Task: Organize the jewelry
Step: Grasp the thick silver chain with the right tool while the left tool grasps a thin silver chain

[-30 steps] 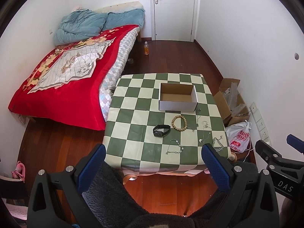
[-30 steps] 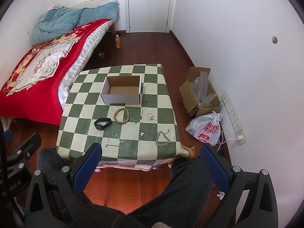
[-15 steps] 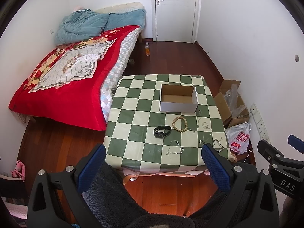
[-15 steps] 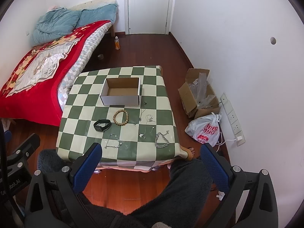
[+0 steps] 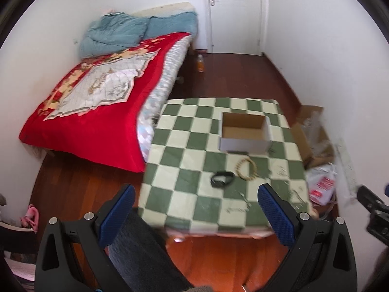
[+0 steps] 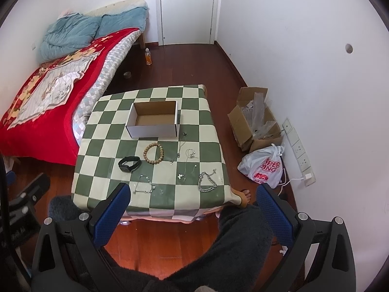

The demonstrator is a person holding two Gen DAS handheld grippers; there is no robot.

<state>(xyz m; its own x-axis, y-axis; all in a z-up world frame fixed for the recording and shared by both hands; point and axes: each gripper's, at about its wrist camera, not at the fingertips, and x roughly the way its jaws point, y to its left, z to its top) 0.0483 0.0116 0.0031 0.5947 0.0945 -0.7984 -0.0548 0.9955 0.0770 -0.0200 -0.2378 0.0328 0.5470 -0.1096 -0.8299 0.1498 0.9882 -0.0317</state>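
— What's laid out on the desk (image 6: 209, 112)?

— An open cardboard box (image 6: 153, 119), white outside, brown inside, nothing in it. Just in front of it lies a wooden bead bracelet (image 6: 153, 153) in a flat ring.

— And the black thing?

— A black wristband (image 6: 129, 164), lying beside the beads on their left. Nearer the front edge: a thin silver bracelet (image 6: 144, 185) on the left, a chunky silver chain (image 6: 207, 182) on the right, with fine necklaces (image 6: 187, 155) and a small pendant (image 6: 180, 176) between them.
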